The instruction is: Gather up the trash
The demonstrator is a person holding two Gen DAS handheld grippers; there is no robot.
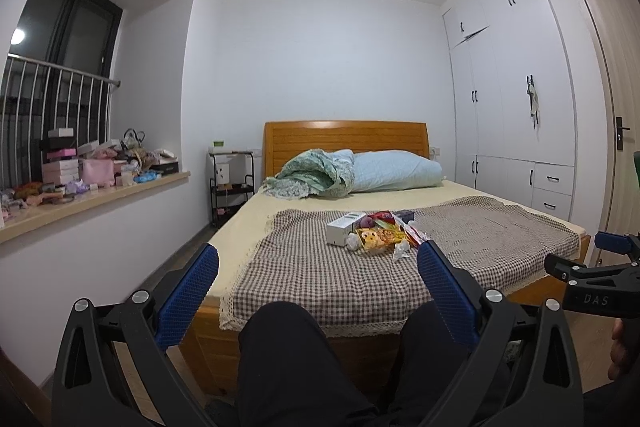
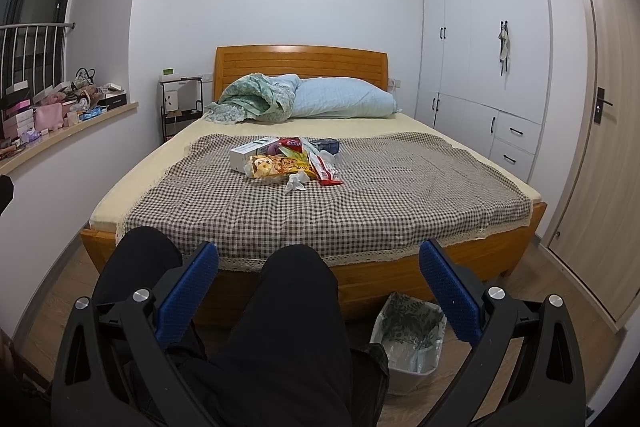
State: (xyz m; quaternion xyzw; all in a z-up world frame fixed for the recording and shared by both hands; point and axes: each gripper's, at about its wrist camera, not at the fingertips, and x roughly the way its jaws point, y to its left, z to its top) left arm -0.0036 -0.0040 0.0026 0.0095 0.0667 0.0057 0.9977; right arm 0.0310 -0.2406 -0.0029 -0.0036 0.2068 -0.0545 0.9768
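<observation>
Blue-padded fingers of both tools stand wide apart and hold nothing: the left gripper (image 1: pixel 318 269) and the right gripper (image 2: pixel 319 267) hover over the person's black-trousered knees, short of the foot edge of the wooden bed (image 2: pixel 404 269). Straight ahead of both, well beyond the fingers, the heap of trash (image 2: pixel 286 157) lies on the brown checked cloth (image 2: pixel 360 203) near the bed's middle, slightly toward the headboard. Its white carton (image 2: pixel 250 151) runs long axis roughly across the bed; the red wrapper (image 2: pixel 324 169) runs toward the foot edge, with a crumpled white tissue (image 2: pixel 295 182) nearest. Neither gripper looks clearly nearer. A lined white bin (image 2: pixel 408 331) stands on the floor just beside the right fingers. Only "DAS" on the other tool's black body is readable; packet print is too small.
</observation>
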